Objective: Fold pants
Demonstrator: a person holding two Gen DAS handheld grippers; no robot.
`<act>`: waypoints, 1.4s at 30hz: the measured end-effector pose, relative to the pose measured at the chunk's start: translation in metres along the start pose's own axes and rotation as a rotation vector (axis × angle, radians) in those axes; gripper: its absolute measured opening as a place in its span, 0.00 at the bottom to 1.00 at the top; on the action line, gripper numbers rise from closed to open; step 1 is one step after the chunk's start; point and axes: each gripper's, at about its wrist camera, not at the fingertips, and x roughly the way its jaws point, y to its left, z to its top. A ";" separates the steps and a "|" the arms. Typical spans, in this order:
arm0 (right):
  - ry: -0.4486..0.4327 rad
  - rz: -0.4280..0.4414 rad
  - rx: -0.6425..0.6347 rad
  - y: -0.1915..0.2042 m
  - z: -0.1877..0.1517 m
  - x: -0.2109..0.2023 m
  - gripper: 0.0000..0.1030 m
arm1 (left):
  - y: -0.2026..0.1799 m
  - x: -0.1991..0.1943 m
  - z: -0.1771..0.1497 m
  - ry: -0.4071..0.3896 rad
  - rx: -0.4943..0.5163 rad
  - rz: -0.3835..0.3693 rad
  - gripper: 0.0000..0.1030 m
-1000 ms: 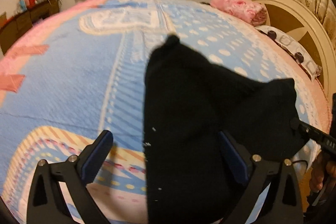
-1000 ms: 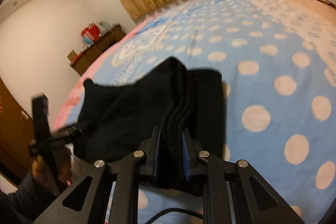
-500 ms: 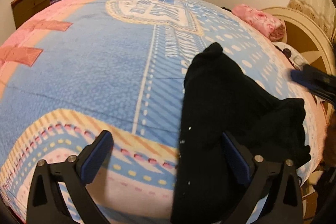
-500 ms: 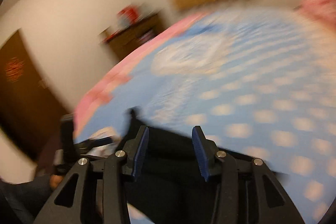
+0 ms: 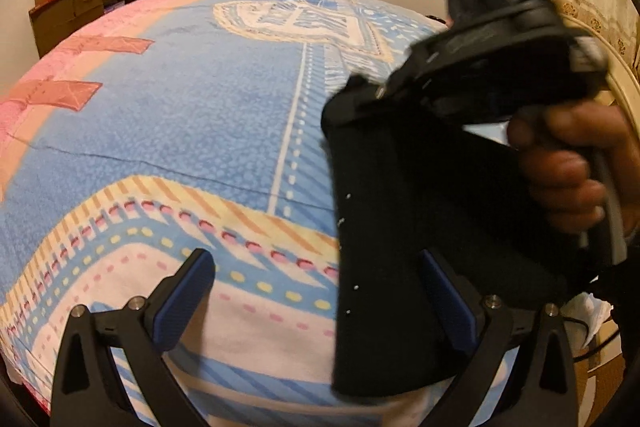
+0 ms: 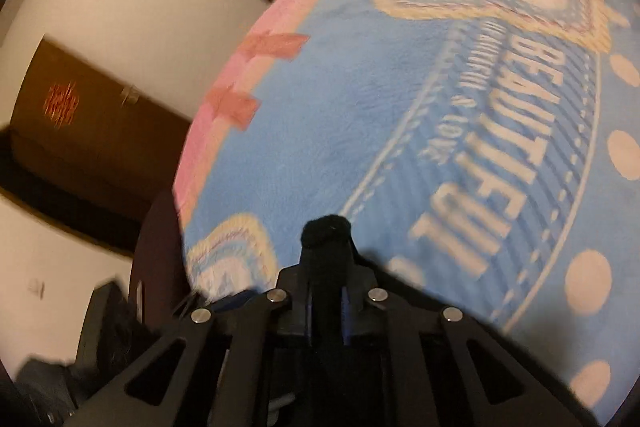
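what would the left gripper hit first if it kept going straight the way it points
Probably the bedspread. The open left gripper aims down at it, with the black pants lying just inside its right finger. Depth is hard to judge.

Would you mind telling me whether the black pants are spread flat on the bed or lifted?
Lifted at the far end: the right claw is closing on a bunch of the black pants above the bedspread.

Open bedspread [image 5: 192, 131] left of pants [image 5: 384, 227]
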 end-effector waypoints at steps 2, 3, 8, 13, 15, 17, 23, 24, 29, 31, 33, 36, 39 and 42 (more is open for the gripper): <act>0.013 0.000 0.014 -0.007 0.003 0.013 0.08 | 0.003 0.000 0.000 -0.007 -0.007 0.007 1.00; 0.004 0.000 0.011 -0.008 0.005 0.015 0.08 | 0.003 0.001 0.000 -0.014 -0.005 0.015 1.00; -0.018 0.041 0.035 -0.022 0.013 0.022 0.08 | 0.002 0.000 0.000 -0.041 0.000 0.047 1.00; -0.070 -0.001 0.026 -0.018 -0.001 -0.018 0.45 | 0.004 -0.009 -0.001 -0.033 -0.033 0.029 1.00; -0.168 -0.011 0.043 -0.021 -0.023 -0.060 0.54 | 0.000 -0.014 -0.002 -0.052 -0.013 0.033 1.00; -0.254 -0.045 0.059 -0.028 -0.049 -0.099 0.54 | -0.006 -0.019 -0.002 -0.069 0.010 0.030 1.00; -0.525 -0.293 0.226 -0.069 -0.172 -0.201 0.54 | -0.029 -0.024 -0.007 -0.114 0.126 0.051 1.00; -0.539 -0.303 0.244 -0.072 -0.186 -0.205 0.54 | -0.035 -0.025 -0.009 -0.125 0.159 0.054 1.00; -0.535 -0.214 0.268 -0.079 -0.213 -0.184 0.54 | -0.057 -0.027 -0.018 -0.165 0.281 0.098 1.00; -0.537 -0.224 0.265 -0.078 -0.210 -0.174 0.54 | -0.063 -0.028 -0.021 -0.186 0.327 0.119 1.00; -0.539 -0.252 0.229 -0.072 -0.208 -0.174 0.48 | -0.066 -0.028 -0.023 -0.196 0.351 0.142 1.00; -0.548 -0.291 0.203 -0.063 -0.214 -0.176 0.30 | -0.068 -0.030 -0.024 -0.207 0.372 0.148 1.00; -0.549 -0.310 0.198 -0.062 -0.218 -0.180 0.29 | -0.070 -0.032 -0.025 -0.212 0.387 0.148 1.00; -0.613 -0.324 0.178 -0.050 -0.219 -0.185 0.29 | -0.070 -0.033 -0.025 -0.213 0.379 0.132 1.00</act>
